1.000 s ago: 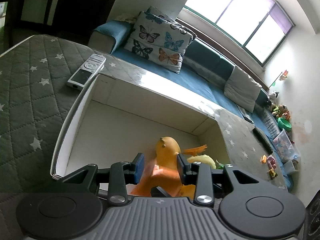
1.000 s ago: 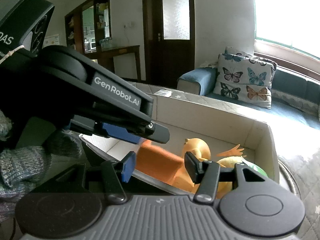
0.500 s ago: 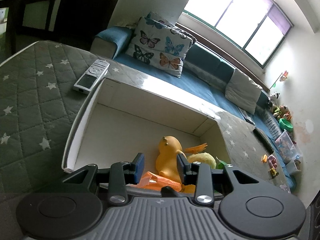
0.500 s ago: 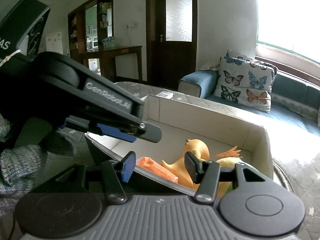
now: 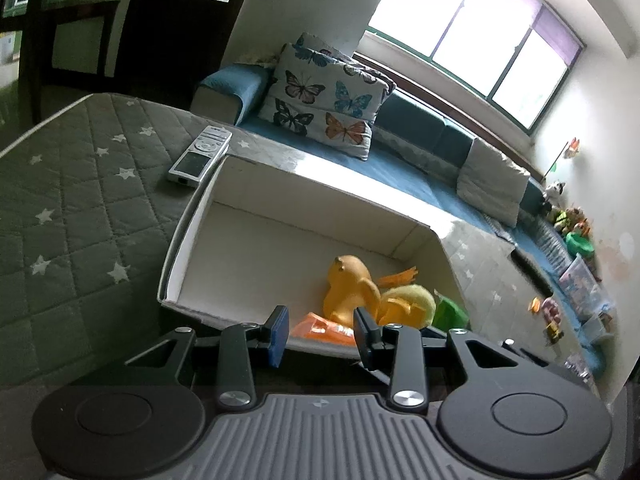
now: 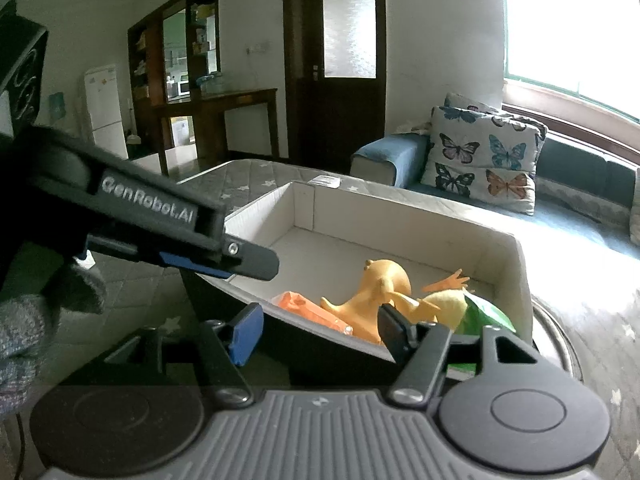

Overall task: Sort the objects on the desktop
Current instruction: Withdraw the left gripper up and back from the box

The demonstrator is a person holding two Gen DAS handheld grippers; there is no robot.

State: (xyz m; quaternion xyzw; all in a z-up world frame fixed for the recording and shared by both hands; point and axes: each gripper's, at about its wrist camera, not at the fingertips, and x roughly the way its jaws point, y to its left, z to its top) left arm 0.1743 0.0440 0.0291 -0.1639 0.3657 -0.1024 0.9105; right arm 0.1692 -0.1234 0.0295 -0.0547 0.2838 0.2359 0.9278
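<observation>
A white open box point(image 5: 192, 220) sits on the star-quilted table cover. Inside it lie an orange duck toy point(image 5: 348, 284), a flat orange packet point(image 5: 324, 326), a yellow-green plush thing point(image 5: 412, 304) and a green packet point(image 5: 450, 312). My left gripper point(image 5: 322, 334) hovers just short of the box's near wall, open, with nothing between its pads. My right gripper point(image 6: 320, 334) is also in front of the box point(image 6: 516, 272); its jaws are opening and nothing is between them. The right wrist view shows the duck point(image 6: 380, 284), the orange packet point(image 6: 308, 308) and the left gripper point(image 6: 256, 260) over the box's left corner.
A white remote point(image 5: 200, 156) lies on the cover by the box's far left corner. A grey knit sleeve point(image 6: 24, 320) shows at the left. Beyond the table is a blue sofa with a butterfly cushion point(image 5: 324, 96). Toys and a clear bin point(image 5: 580, 284) sit at the far right.
The orange packet, blurred and higher between the fingers a second ago, now lies still in the box. Both grippers have drawn back from the box. The right jaws have widened.
</observation>
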